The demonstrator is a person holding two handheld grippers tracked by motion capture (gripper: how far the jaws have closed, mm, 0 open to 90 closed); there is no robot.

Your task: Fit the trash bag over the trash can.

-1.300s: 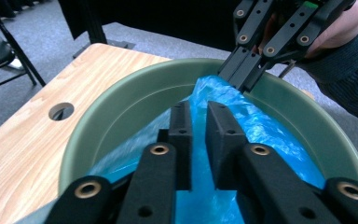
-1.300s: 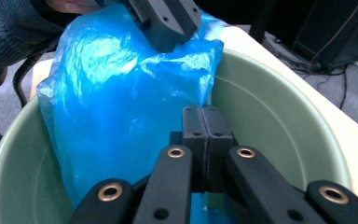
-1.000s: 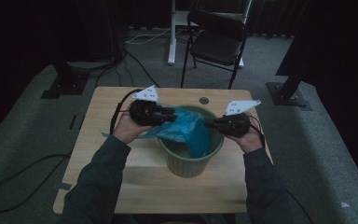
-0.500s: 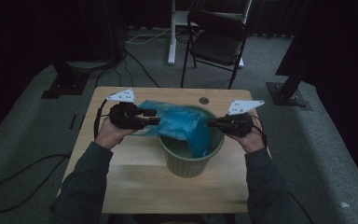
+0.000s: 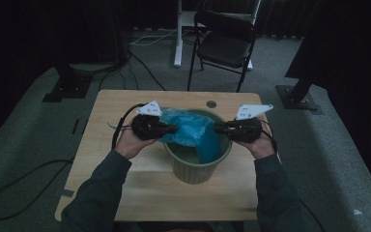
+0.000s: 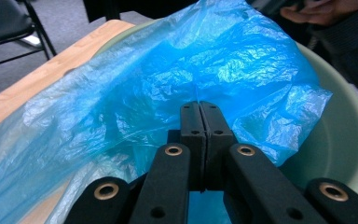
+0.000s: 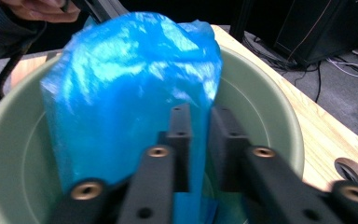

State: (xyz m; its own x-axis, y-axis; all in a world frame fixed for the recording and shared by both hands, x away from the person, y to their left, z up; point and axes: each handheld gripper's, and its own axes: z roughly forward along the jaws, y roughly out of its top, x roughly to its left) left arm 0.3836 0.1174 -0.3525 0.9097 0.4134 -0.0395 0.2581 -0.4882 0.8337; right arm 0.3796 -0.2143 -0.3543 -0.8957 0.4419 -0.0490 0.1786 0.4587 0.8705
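A square wooden table [image 5: 125, 145] with a pale, lightly grained top stands on a grey carpeted floor [image 5: 338, 159]. A small round hole [image 5: 211, 104] is cut into the top near its far edge, right of centre. A green plastic bin [image 5: 193, 169] stands upright directly on the table, towards the right half and nearer the far side than the near edge. Behind the table, a black folding chair [image 5: 224, 46] stands on the same floor, well apart from the tabletop. A black cable [image 5: 24, 179] lies looped on the floor left of the table.
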